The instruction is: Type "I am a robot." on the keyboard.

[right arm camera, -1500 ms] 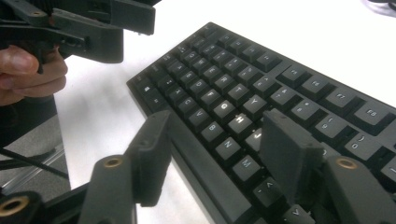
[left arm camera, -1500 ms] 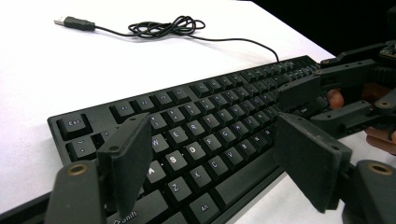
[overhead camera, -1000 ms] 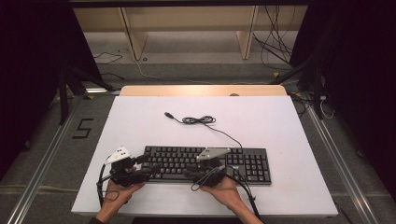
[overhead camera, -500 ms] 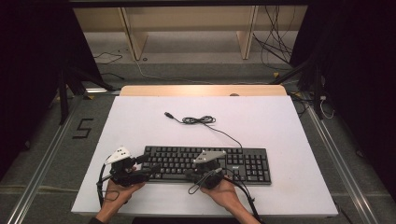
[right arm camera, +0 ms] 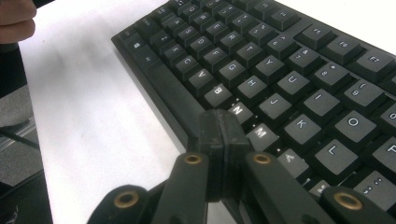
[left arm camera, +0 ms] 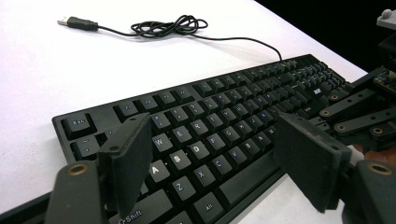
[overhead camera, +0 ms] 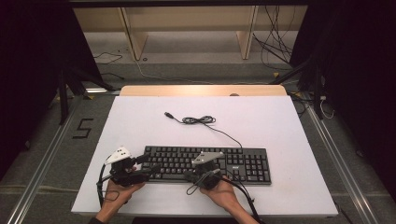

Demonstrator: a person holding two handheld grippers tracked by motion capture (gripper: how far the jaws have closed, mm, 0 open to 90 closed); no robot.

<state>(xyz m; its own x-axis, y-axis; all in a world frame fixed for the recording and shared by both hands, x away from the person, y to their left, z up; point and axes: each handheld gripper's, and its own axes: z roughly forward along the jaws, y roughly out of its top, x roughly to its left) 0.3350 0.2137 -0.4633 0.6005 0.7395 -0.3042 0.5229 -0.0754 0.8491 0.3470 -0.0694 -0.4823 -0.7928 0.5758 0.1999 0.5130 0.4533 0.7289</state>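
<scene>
While the black keyboard [overhead camera: 205, 163] lies flat along the worktop's [overhead camera: 280, 126] near edge, the right gripper's [right arm camera: 219, 135] fingers are clenched empty at its front edge, the left gripper's [left arm camera: 219, 158] fingers spread above the keys, so no grasp looks begun.

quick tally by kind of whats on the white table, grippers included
keyboard: 1
usb cable with its plug, coiled behind the keyboard: 1
grippers: 2, the left gripper with jaws open, the right gripper with jaws shut on nothing
total: 4
</scene>
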